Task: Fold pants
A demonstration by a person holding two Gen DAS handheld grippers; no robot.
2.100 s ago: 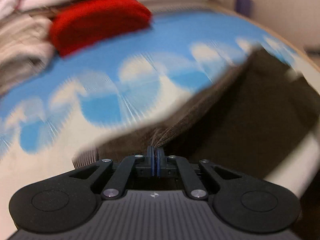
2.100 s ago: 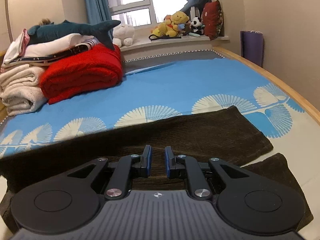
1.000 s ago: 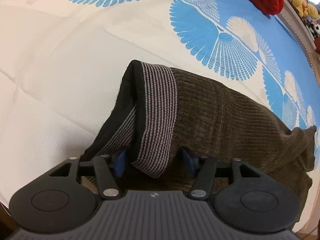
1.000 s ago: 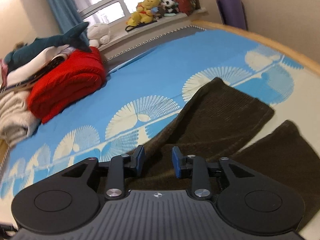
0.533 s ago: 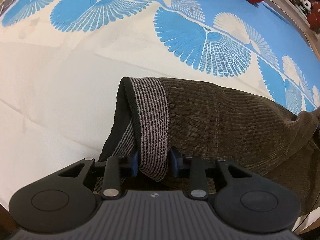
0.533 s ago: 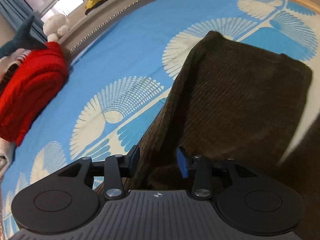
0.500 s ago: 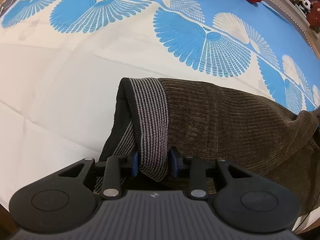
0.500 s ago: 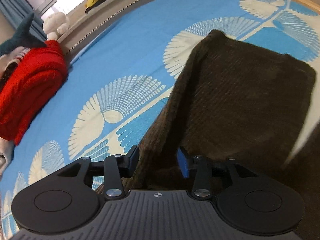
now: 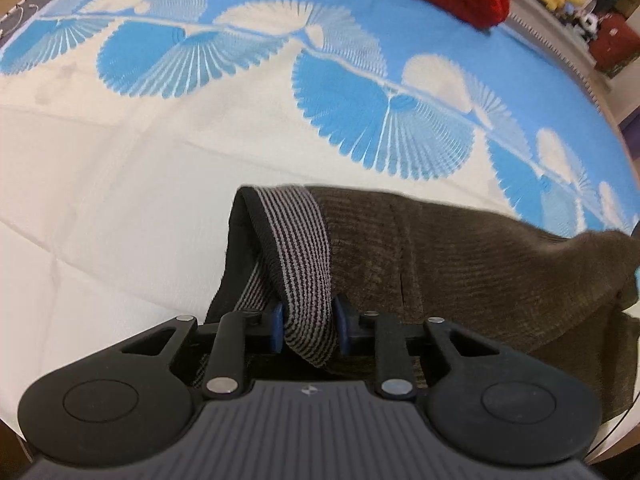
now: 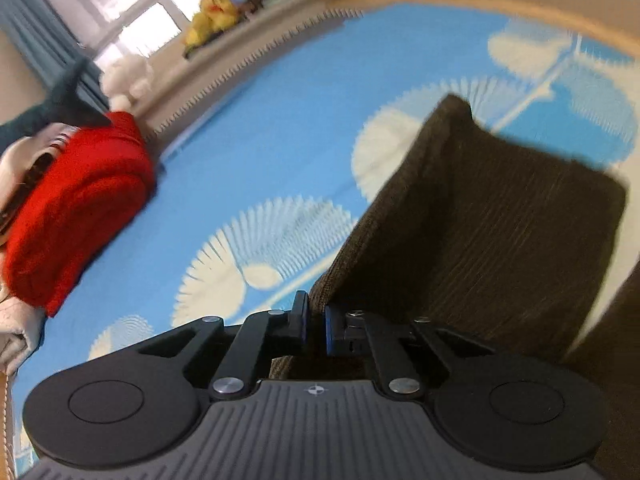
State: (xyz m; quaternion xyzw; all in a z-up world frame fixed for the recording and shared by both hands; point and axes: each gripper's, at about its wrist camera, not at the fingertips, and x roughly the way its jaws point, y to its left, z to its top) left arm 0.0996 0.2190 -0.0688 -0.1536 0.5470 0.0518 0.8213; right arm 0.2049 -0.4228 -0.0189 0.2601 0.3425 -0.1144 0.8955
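Note:
Dark brown corduroy pants [image 9: 460, 256] lie on the bed, with a grey-and-black striped waistband [image 9: 298, 248] at their left end. My left gripper [image 9: 307, 322] is shut on the waistband's folded edge. In the right wrist view a pant leg [image 10: 492, 216] stretches away over the sheet. My right gripper [image 10: 316, 320] is shut on the leg's near left edge, with the fabric pinched between the blue pads.
The bed has a blue and cream fan-print sheet [image 9: 200, 120]. A folded red blanket [image 10: 76, 208] lies on a pile of clothes at the far left. Stuffed toys [image 10: 216, 12] sit on the window sill. The wooden bed rim [image 10: 520, 4] runs along the right.
Both grippers have closed: the left on the striped waistband, the right on the edge of the pant leg. The right view has tilted and moved closer to the leg.

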